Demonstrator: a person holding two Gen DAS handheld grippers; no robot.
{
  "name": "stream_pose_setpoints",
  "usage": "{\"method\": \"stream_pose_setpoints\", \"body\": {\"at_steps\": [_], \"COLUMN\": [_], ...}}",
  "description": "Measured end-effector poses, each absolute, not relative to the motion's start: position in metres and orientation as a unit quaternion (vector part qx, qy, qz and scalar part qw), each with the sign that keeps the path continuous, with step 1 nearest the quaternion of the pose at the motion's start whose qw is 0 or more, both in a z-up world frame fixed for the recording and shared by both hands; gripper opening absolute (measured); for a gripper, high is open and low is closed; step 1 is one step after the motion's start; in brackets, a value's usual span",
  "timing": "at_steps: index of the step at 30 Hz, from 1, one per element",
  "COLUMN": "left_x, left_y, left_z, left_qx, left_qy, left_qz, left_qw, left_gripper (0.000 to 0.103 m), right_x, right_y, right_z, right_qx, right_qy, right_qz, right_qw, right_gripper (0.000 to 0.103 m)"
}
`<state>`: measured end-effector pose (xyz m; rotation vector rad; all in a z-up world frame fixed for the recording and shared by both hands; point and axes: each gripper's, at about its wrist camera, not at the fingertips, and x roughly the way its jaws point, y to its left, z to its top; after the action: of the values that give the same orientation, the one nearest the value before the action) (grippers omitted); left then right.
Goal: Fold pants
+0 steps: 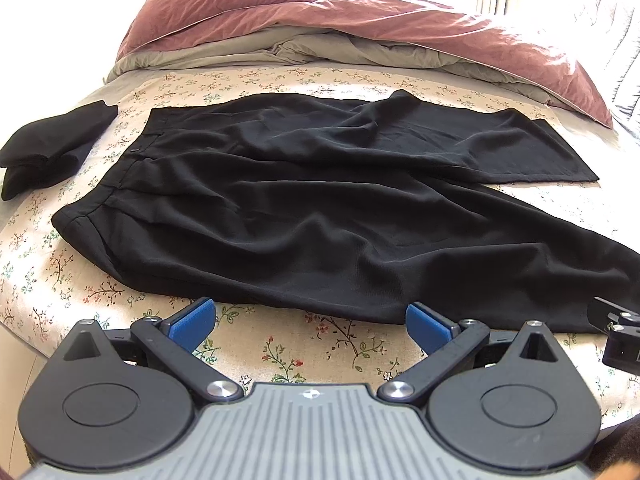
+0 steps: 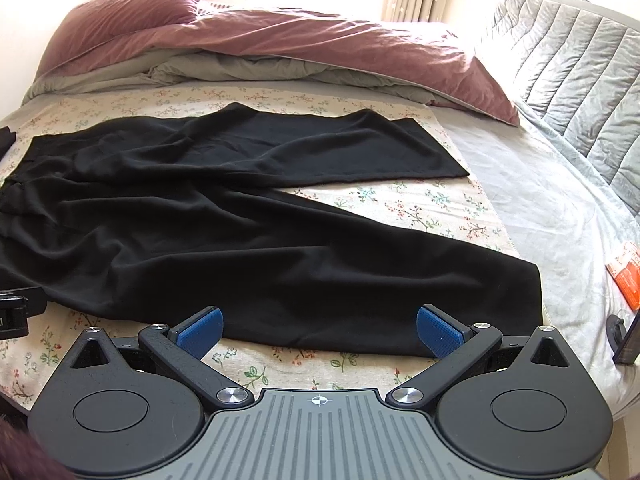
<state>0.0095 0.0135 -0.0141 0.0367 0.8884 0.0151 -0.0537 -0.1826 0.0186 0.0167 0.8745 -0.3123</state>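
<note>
Left wrist view: the black pants (image 1: 320, 208) lie spread flat on the floral sheet (image 1: 312, 344) of the bed, waistband to the left, two legs fanning to the right with a wedge of bare sheet between them. Far left, apart from the waistband, sits a small folded black garment (image 1: 48, 144). Beyond the pants a rumpled pink duvet (image 1: 360, 20) with grey lining is heaped along the far side. The left gripper (image 1: 310, 322) is released, its blue pads (image 1: 192, 320) wide apart, just short of the near hem of the pants, over a strip of bare sheet. At the right edge part of the other gripper's black body shows.

Right wrist view: the right gripper (image 2: 318, 330) is likewise released, pads spread, with the near leg's edge lying between them. The leg's cuff ends to the right, near the floral sheet's border. Past it, a plain grey sheet (image 2: 540, 208) offers open room, then a quilted grey headboard (image 2: 580, 80). An orange packet (image 2: 628, 276) lies at the right edge.
</note>
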Motion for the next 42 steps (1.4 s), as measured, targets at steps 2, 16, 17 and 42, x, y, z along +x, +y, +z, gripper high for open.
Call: {"method": "stream_pose_setpoints", "body": {"at_steps": [2, 16, 17, 42], "left_x": [0.009, 0.027, 0.029, 0.068], "left_y": [0.017, 0.079, 0.087, 0.282], "left_z": [-0.015, -0.042, -0.043, -0.078], "left_qx": [0.013, -0.029, -0.031, -0.258], "left_qy": [0.418, 0.443, 0.446, 0.342], "left_qz": [0.005, 0.007, 0.016, 0.153], "left_qw": [0.908, 0.896, 0.895, 0.89], "left_gripper": [0.103, 0.103, 0.103, 0.078], "right_x": [-0.054, -0.051, -0.053, -0.036], "right_y": [-0.185, -0.235, -0.24, -0.202], "right_z": [0.015, -0.034, -0.037, -0.093], "right_qx": [0.0, 0.044, 0.048, -0.111], "right_qy": [0.416, 0.466, 0.469, 0.462], "right_qz": [-0.147, -0.072, -0.07, -0.002], "right_qw": [0.897, 0.881, 0.879, 0.88], "right_gripper": [0.103, 0.103, 0.103, 0.081]}}
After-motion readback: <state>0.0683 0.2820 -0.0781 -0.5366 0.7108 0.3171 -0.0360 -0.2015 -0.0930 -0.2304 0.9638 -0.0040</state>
